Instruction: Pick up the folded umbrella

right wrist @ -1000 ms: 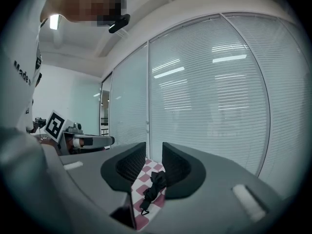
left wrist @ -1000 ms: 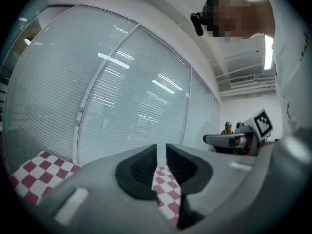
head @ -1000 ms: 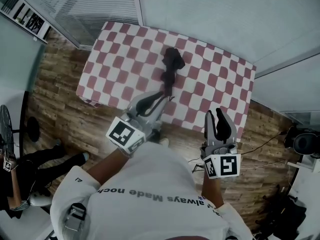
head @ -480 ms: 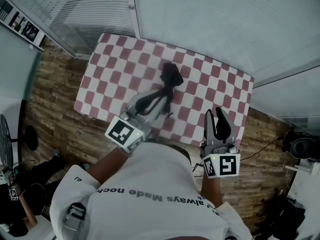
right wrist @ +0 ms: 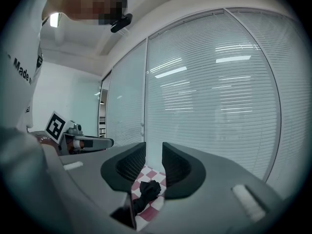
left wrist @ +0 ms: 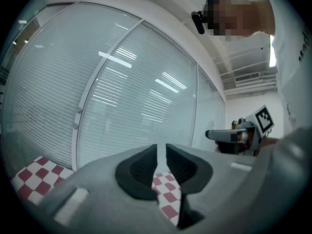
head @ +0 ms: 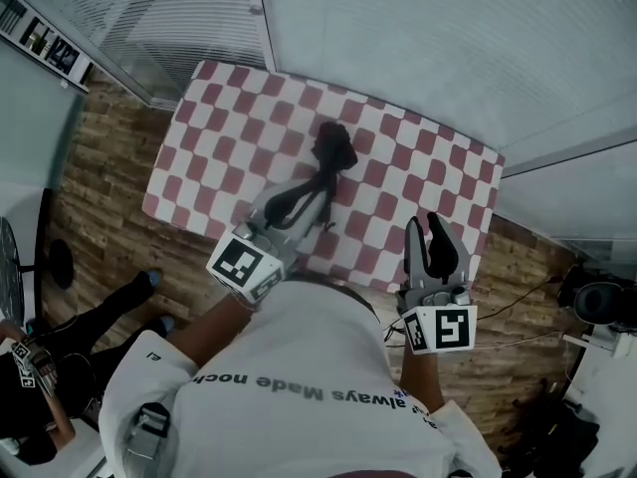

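Note:
The folded black umbrella (head: pixel 334 154) lies on the red-and-white checked table (head: pixel 219 137), its thin end toward me. My left gripper (head: pixel 315 192) hovers level over the table's near part, its tips overlapping the umbrella's thin end in the head view; whether they touch I cannot tell. In the left gripper view its jaws (left wrist: pixel 161 147) stand shut with only checked cloth (left wrist: pixel 168 196) beyond. My right gripper (head: pixel 428 235) hangs at the table's near right edge, jaws a little apart and empty. The right gripper view (right wrist: pixel 154 147) shows the umbrella (right wrist: pixel 147 191) farther off, below the gap.
Glass walls with blinds (head: pixel 418 38) stand behind the table. Wood floor (head: pixel 109 197) surrounds it. Another person's legs and shoes (head: pixel 139 292) are at the lower left. Dark gear (head: pixel 597 302) and cables (head: pixel 518 332) lie on the floor at the right.
Both grippers have come forward toward the table: the left one now reaches over the cloth, the right one is at its near edge. The umbrella has stayed put.

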